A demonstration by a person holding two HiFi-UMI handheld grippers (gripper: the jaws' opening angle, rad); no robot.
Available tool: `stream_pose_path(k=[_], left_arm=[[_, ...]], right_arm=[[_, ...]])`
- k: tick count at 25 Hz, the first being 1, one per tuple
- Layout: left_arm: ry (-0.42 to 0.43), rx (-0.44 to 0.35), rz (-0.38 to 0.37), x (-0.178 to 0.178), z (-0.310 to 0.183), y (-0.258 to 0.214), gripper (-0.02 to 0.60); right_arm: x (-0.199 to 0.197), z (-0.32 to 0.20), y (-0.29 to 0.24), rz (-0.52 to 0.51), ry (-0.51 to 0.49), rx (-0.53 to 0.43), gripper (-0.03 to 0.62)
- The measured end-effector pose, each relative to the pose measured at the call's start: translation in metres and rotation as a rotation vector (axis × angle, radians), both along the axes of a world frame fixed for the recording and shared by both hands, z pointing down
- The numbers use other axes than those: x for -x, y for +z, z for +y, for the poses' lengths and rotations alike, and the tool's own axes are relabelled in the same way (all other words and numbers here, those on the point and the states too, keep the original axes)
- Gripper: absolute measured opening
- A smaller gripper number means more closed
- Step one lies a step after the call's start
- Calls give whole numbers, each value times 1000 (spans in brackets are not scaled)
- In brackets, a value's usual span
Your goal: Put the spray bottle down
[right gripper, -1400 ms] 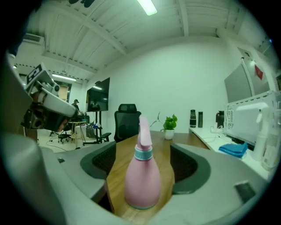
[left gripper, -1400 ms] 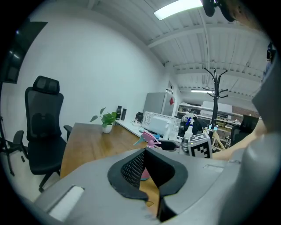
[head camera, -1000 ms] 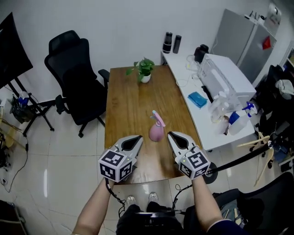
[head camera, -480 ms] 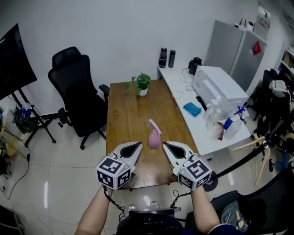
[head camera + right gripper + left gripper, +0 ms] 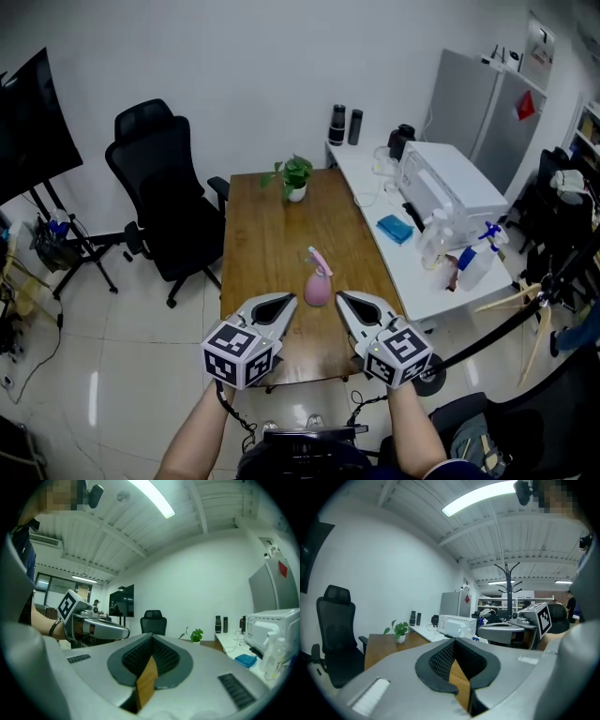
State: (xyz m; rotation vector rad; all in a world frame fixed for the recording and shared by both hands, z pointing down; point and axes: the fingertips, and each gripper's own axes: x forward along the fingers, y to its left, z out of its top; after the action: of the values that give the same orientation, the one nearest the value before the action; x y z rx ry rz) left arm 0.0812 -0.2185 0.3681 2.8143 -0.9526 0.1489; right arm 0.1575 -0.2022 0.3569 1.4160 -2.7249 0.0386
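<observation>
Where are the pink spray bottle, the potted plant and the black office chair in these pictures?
spray bottle (image 5: 318,291): head view, on its rounded pink body.
potted plant (image 5: 297,173): head view, on its green leaves.
office chair (image 5: 157,176): head view, on its black backrest.

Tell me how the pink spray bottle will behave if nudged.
The pink spray bottle stands upright on a squat, rounded body, so it probably resists tipping. Its nozzle head juts to one side; a push there may spin it on the smooth wooden table. Likely light plastic.
</observation>
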Motion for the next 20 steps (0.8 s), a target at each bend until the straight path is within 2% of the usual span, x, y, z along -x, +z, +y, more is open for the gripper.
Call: stream_pose_path(k=[20], left_arm=[[2, 0, 12, -8, -1, -1, 11]], right_arm=[[-3, -2, -2, -4, 2, 10, 0]])
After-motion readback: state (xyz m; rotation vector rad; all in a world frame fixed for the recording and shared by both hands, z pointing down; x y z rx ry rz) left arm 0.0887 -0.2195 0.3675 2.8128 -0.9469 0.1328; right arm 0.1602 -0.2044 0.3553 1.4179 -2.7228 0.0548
